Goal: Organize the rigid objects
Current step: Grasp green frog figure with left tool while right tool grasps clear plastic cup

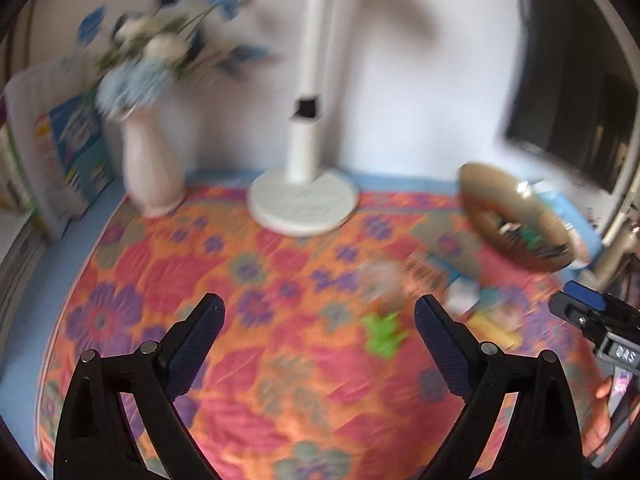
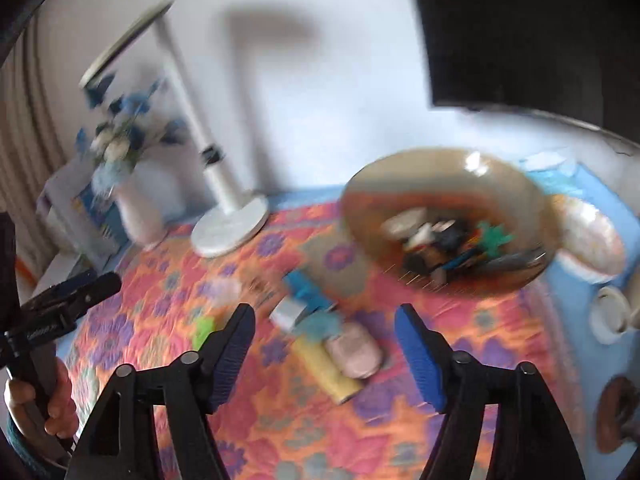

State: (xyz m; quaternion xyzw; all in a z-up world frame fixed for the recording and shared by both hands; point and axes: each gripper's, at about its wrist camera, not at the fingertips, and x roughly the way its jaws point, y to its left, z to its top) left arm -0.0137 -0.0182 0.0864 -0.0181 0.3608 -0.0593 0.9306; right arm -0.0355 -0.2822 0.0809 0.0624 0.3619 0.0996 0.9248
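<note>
Both views are blurred by motion. My left gripper (image 1: 320, 308) is open above the flowered cloth, nothing between its fingers; a green toy (image 1: 382, 334) lies just ahead, between the tips. My right gripper (image 2: 325, 316) is open too, above a loose group of small things: a yellow tube (image 2: 326, 368), a pinkish oval piece (image 2: 354, 350), a blue block (image 2: 306, 290) and a grey-white piece (image 2: 286, 312). A brown glass bowl (image 2: 400, 184) at the back right holds several small objects. The green toy (image 2: 204, 330) shows left of the right gripper.
A white lamp base (image 1: 302, 204) and a pale vase with blue flowers (image 1: 152, 172) stand at the back by the wall. Boxes (image 1: 76, 148) lean at the far left. A dark screen (image 1: 576, 120) hangs at right. White cups (image 2: 610, 314) sit right of the bowl.
</note>
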